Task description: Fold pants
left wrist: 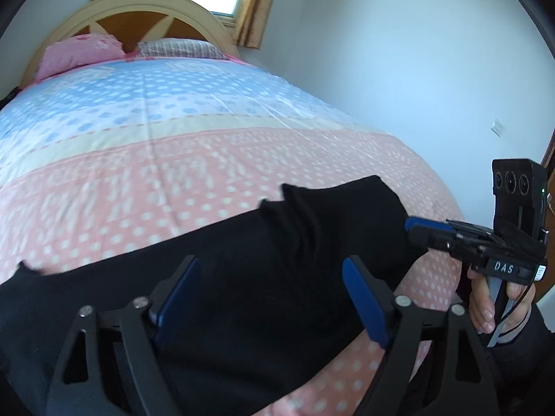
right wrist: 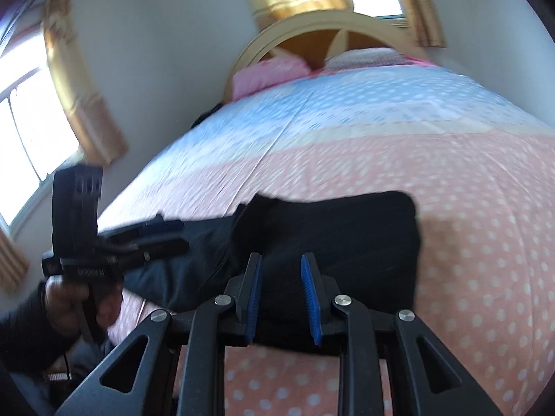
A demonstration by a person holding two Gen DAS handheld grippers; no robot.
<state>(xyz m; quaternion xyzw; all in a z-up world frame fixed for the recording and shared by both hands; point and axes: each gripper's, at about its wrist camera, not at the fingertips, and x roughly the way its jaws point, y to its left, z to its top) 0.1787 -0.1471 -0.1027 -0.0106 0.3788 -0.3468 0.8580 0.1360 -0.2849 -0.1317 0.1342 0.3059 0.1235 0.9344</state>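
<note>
The black pants point(left wrist: 242, 277) lie across the near end of the bed point(left wrist: 173, 159) on the dotted pink cover. The left hand-held gripper point(left wrist: 274, 298) hangs over them, jaws wide apart — the right hand-held gripper point(right wrist: 280, 287) has a narrower gap and grasps nothing.

Bed point(left wrist: 208, 159) carried polka-dot quilt, blue far, pink near. Black pants point(left wrist: 242, 270) lay across pink end; two pillows point(left wrist: 79, 52) at headboard.
</note>
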